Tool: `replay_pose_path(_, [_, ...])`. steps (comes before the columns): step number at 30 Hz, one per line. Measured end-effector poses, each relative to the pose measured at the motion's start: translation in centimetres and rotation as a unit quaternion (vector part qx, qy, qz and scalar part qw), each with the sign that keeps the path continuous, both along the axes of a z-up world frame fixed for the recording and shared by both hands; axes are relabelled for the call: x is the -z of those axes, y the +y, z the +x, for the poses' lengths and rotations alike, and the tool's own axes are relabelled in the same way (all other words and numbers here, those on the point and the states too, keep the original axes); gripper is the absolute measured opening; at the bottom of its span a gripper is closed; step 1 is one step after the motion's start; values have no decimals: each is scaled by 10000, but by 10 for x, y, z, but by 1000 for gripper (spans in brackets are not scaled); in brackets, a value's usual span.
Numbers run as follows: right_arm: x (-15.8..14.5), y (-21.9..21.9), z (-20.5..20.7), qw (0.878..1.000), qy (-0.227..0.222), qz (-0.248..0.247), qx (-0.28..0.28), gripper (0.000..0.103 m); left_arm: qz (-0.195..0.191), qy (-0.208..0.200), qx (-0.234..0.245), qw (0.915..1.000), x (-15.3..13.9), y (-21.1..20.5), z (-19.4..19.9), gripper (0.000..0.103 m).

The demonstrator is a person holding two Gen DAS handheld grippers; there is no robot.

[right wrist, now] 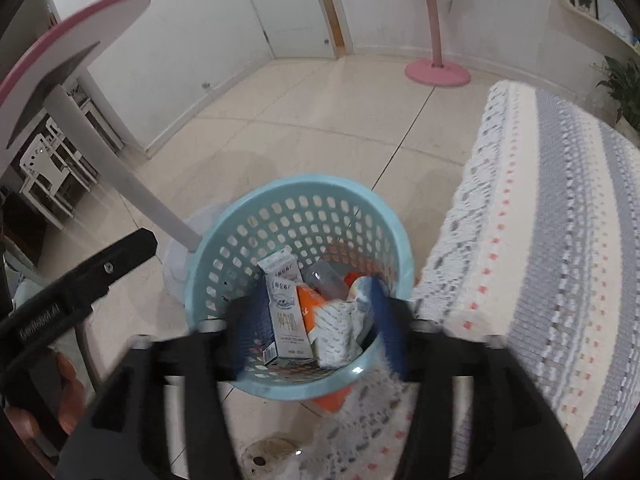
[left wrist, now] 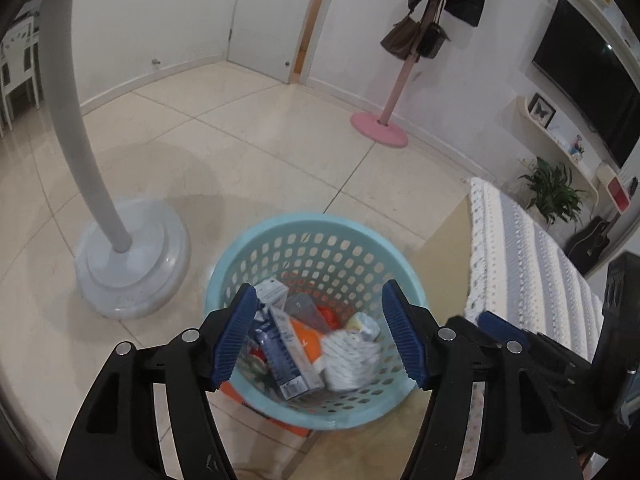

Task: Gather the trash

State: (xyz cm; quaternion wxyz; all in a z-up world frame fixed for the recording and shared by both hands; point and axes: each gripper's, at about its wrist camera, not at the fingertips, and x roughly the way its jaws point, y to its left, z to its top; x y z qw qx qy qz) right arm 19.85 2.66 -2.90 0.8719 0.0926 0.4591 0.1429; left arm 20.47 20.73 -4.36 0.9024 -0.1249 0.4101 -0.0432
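A light blue perforated basket [left wrist: 316, 236] stands on the tiled floor and also shows in the right wrist view [right wrist: 304, 188]. It holds trash: a blue and white milk carton [left wrist: 282, 356] [right wrist: 286, 312], an orange pack [left wrist: 306, 340] [right wrist: 310, 308], a crumpled white wrapper [left wrist: 350, 358] [right wrist: 340, 330] and a clear plastic bottle [left wrist: 306, 310] [right wrist: 324, 280]. My left gripper [left wrist: 318, 340] hangs open and empty over the basket. My right gripper [right wrist: 320, 328] is open and empty over the basket too, blurred by motion.
A grey stand with a round base [left wrist: 132, 256] is left of the basket. A sofa with a white and grey crocheted cover [right wrist: 560, 216] is on the right. A pink coat stand [left wrist: 380, 128] is by the far wall. An orange item [right wrist: 332, 398] lies under the basket.
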Motion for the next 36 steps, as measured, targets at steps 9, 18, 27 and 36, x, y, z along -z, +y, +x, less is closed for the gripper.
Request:
replay_pose_path(9, [-63,-34,-48,9990,-424,-63,-103,59,-40,-802,160,9966,-70,-19,-54,82])
replay_pose_path(18, [-133,-67,-127,9911,-1263,-390,126,66,108,-1638,163,9863,-127,-56,-133,90])
replay_pose_path(27, [-136,-92,-184,9736,-1990,-917,646,66,548,-2068,-653,9747,-98,-70,-171,90])
replay_pose_path(36, [-106,-86,-214,9564,-2478,-1368,721,66,776,-1906,-807,9753,-77,-79,-178,90])
